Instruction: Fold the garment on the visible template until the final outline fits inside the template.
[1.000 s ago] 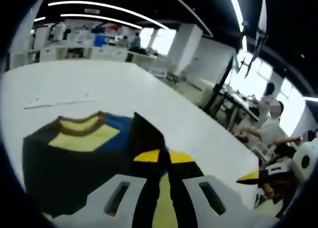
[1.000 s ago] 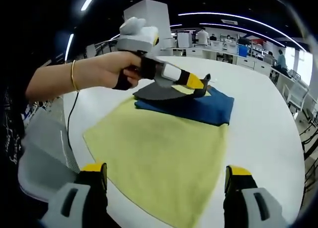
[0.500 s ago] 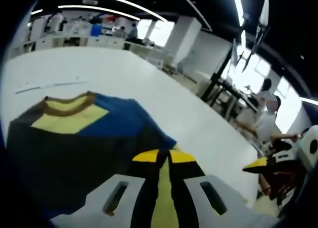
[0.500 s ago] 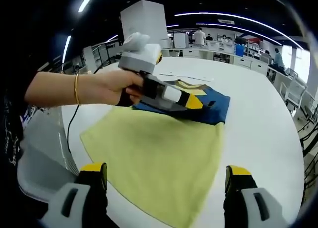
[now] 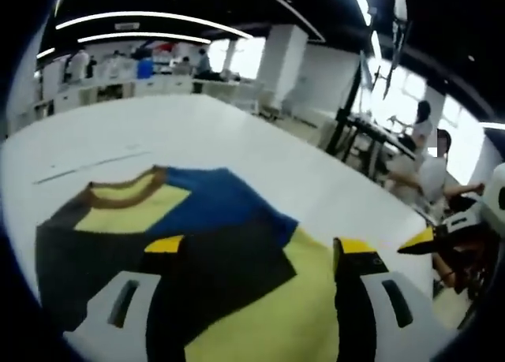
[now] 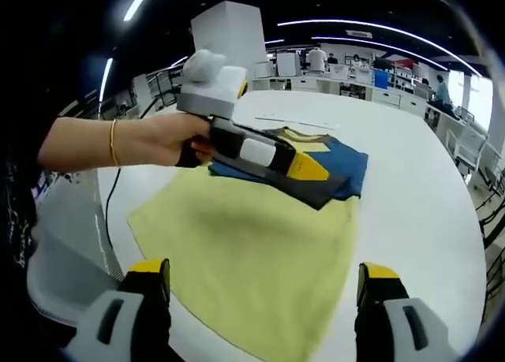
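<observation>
Plainly, two grippers were at work. The left gripper (image 6: 304, 166), held in a person's hand (image 6: 170, 139) with a gold bangle (image 6: 114, 141) on the wrist, hovered low over the garment (image 6: 327, 169), its jaws spread apart with nothing between them; in the left gripper view (image 5: 260, 255) the two yellow-tipped jaws stood wide on either side of the cloth. The right gripper (image 6: 264, 279) was also wide open, its two black jaws with yellow tips rising over the near edge of the table (image 6: 426, 204) and gripping nothing.

One garment lay folded, a soft knit top in blue and dark grey panels with a yellow patch and a brown ribbed collar (image 5: 126, 184). It rested on the far corner of one template (image 6: 252, 251), a pale yellow fuzzy cloth sheet, roughly four-sided, spread flat on the smooth white round table. The garment's far side overhung the template's far edge onto the bare tabletop.

Beyond the table, in the left gripper view, a seated person (image 5: 430, 181) was near desks and windows.
</observation>
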`<action>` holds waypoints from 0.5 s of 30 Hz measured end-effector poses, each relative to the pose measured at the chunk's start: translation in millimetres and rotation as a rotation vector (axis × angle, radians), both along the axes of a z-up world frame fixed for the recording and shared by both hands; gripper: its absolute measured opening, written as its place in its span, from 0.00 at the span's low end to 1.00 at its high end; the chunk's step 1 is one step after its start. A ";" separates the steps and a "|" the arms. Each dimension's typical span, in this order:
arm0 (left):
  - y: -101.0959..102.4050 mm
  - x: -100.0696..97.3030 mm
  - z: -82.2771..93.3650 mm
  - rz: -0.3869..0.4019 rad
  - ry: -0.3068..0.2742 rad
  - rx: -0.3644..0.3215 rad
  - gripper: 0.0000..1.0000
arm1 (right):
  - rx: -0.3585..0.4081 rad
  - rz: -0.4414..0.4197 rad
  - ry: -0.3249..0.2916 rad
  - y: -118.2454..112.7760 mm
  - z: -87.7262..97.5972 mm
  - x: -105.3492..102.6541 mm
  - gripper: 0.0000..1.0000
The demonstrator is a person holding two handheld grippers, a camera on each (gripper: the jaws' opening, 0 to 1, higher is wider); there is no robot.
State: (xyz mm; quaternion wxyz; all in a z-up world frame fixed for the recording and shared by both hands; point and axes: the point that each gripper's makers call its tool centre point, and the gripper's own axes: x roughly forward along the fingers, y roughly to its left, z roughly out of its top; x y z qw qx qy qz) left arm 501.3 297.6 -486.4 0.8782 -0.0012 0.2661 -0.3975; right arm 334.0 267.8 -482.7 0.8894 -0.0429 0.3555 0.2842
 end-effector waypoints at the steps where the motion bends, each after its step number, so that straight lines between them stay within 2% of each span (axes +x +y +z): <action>1: 3.3 1.6 0.4 0.006 -0.008 0.008 0.86 | 0.001 -0.001 0.000 0.0 0.0 0.6 1.00; 3: 11.3 4.5 2.3 0.022 -0.019 0.018 0.94 | 0.003 -0.014 -0.003 -1.7 0.5 2.7 1.00; 5: 19.1 6.7 5.1 0.038 -0.021 0.014 0.98 | 0.011 -0.015 -0.007 -2.7 2.6 3.9 1.00; 15: 54.0 2.0 18.9 0.042 -0.048 0.041 0.99 | 0.004 -0.036 -0.003 -11.8 4.8 6.0 1.00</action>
